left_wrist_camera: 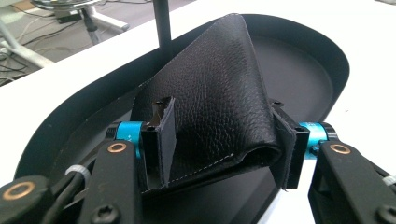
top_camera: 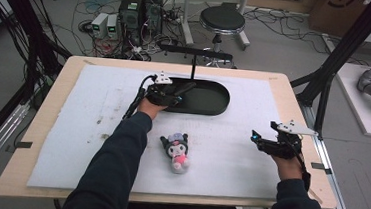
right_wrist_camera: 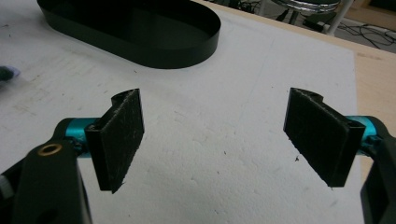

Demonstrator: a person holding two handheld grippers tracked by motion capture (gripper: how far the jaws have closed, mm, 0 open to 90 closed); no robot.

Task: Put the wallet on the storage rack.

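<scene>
Two tongs are at work over a worktop covered with a white mat. The landmark is the black oval tray at the far middle of the mat, from which a thin black post rises. The left tongs reach over the tray's near-left end; in the left gripper view they are closed partway on a black leather piece, a grained, stitched, folded thing. The leather stands bent up between the pads and presses against both, its fold pointing up toward the post, and it hangs over the tray's floor just inside the near rim. No earlier view is to hand, so only the hold itself can be told: the leather is gripped and bowed between the jaws. The right tongs are well to the near right of the tray, low over the bare mat; in the right gripper view they stand wide with nothing between the pads, and the tray lies beyond them at the upper left. A small plush toy with a dark head and pink body lies on the mat nearer the person than the tray, between the two forearms.
</scene>
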